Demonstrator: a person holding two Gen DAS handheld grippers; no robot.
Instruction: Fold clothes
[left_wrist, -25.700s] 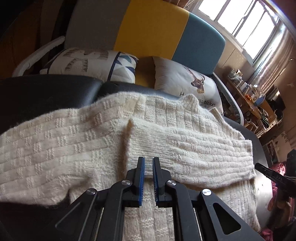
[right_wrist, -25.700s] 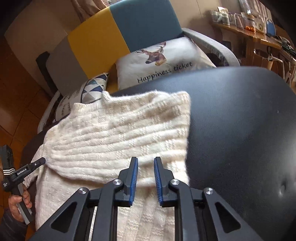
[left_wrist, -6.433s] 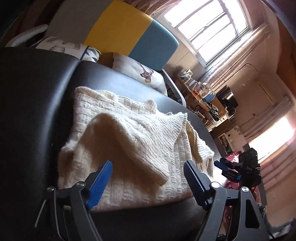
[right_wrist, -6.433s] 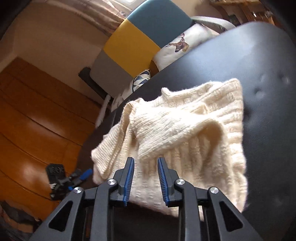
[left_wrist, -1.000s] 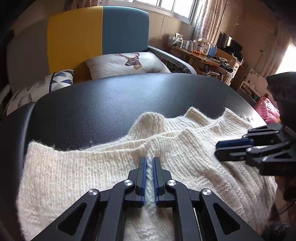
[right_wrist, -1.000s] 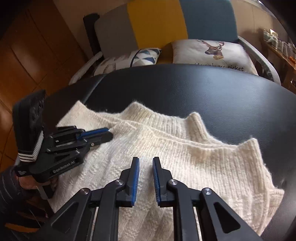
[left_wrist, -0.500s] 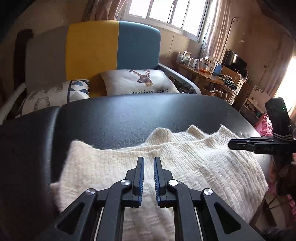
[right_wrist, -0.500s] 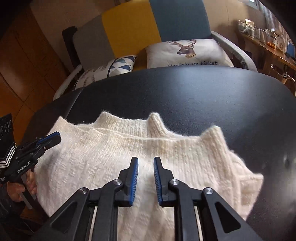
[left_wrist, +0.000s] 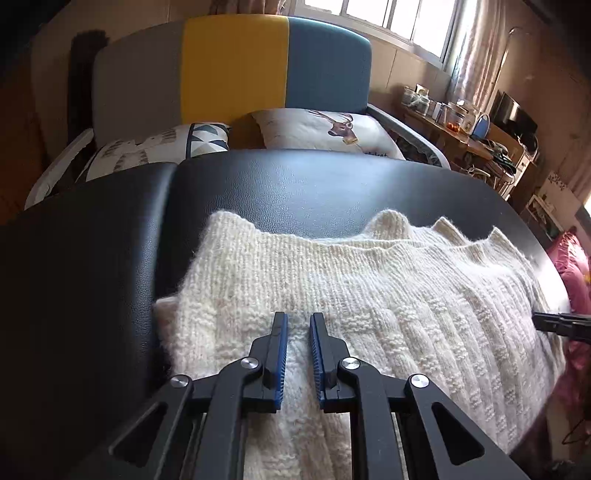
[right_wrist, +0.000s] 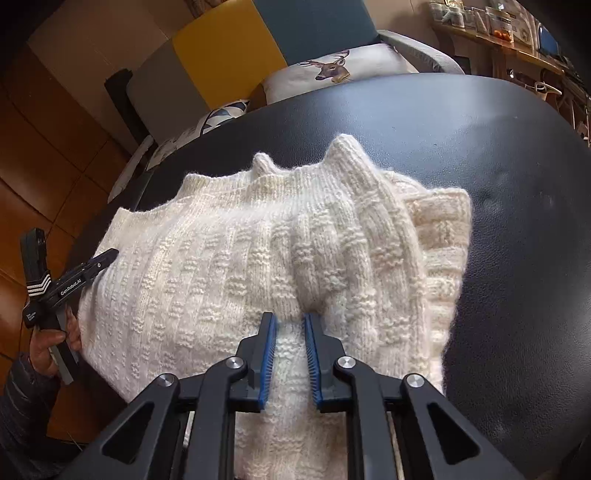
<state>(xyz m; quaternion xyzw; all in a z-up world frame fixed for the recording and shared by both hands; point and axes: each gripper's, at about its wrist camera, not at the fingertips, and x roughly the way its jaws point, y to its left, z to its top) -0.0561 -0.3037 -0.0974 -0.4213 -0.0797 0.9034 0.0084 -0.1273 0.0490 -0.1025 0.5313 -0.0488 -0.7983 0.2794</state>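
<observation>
A chunky cream knit sweater (right_wrist: 280, 258) lies folded on smooth black leather table (right_wrist: 517, 184). The right hand-held gripper (right_wrist: 289, 325) and the left hand-held gripper (left_wrist: 297, 325) each hover above it, blue-ribbed jaws nearly together, clamping nothing.

I see the folded sweater (left_wrist: 369, 295) lying on the bench (left_wrist: 314, 184) near its front edge, my left hand-held gripper (left_wrist: 297, 325) and right hand-held gripper (right_wrist: 290, 325) over its near part, two cushions (left_wrist: 317, 127) on the sofa (left_wrist: 236, 70) behind the bench's far edge
</observation>
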